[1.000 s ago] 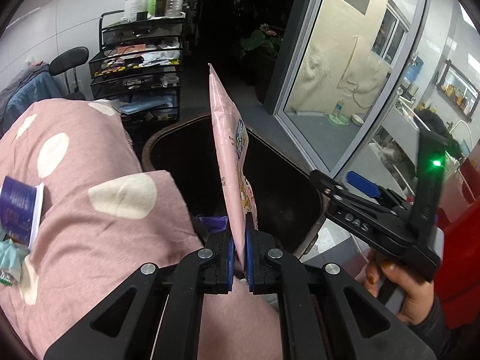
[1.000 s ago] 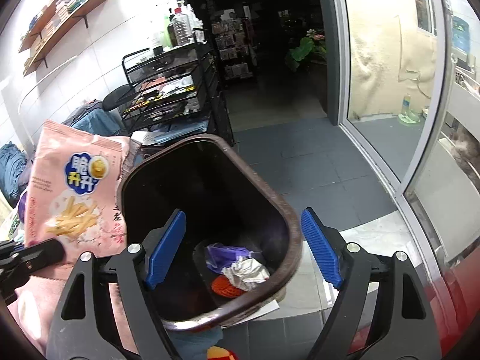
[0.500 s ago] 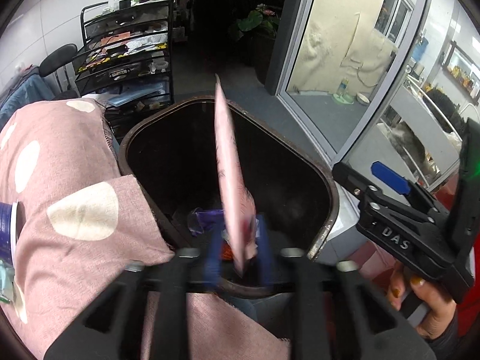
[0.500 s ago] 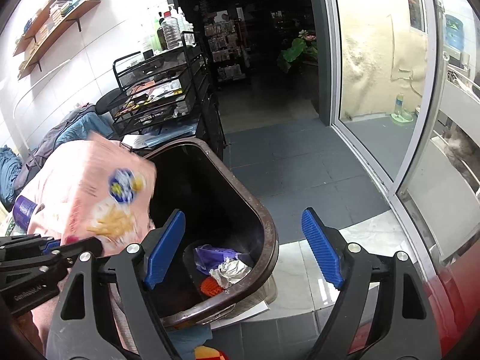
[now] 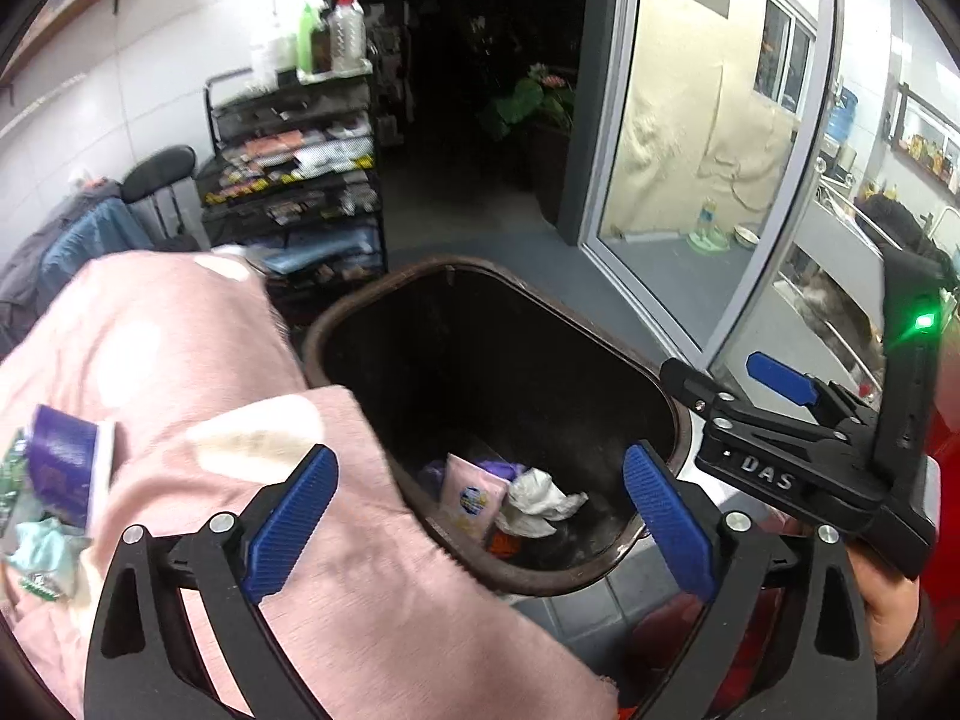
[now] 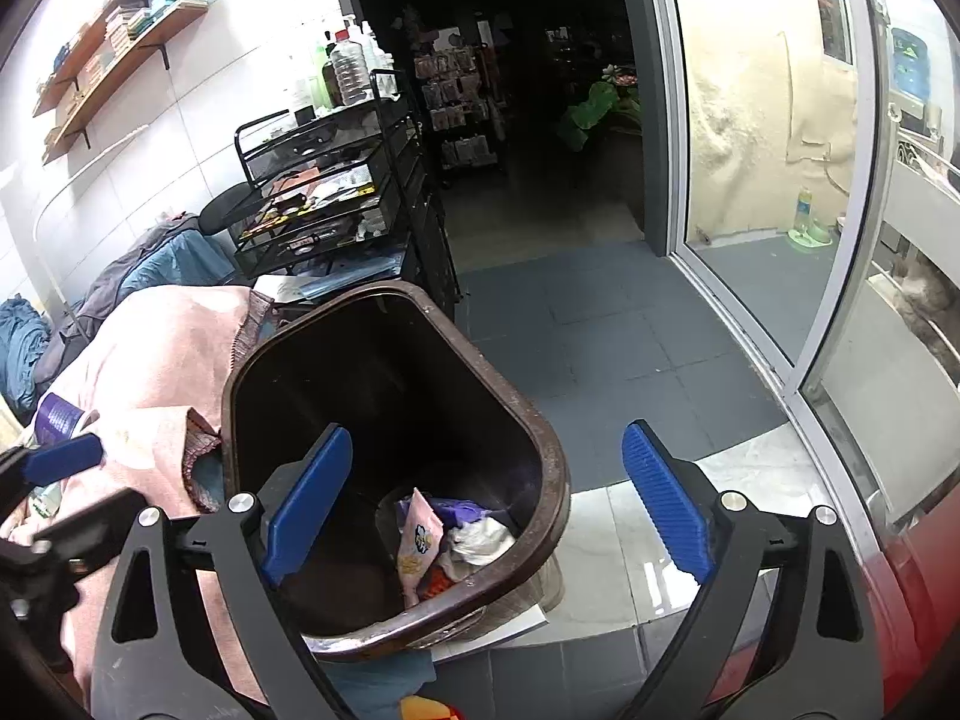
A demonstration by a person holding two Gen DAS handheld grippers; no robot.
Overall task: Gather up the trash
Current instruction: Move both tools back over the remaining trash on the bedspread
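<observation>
A dark brown trash bin stands on the floor; it also shows in the right wrist view. A pink snack bag lies inside it on other trash, beside a crumpled white wrapper; the bag also shows in the right wrist view. My left gripper is open and empty just above the bin's near rim. My right gripper is open and empty over the bin; it appears at the right of the left wrist view.
A pink spotted blanket lies left of the bin, with a purple packet and pale green wrappers on it. A black wire rack stands behind. A glass sliding door is at the right.
My left gripper opened and let go of the pink snack bag, which dropped into the bin. The right gripper stayed open over the bin.
</observation>
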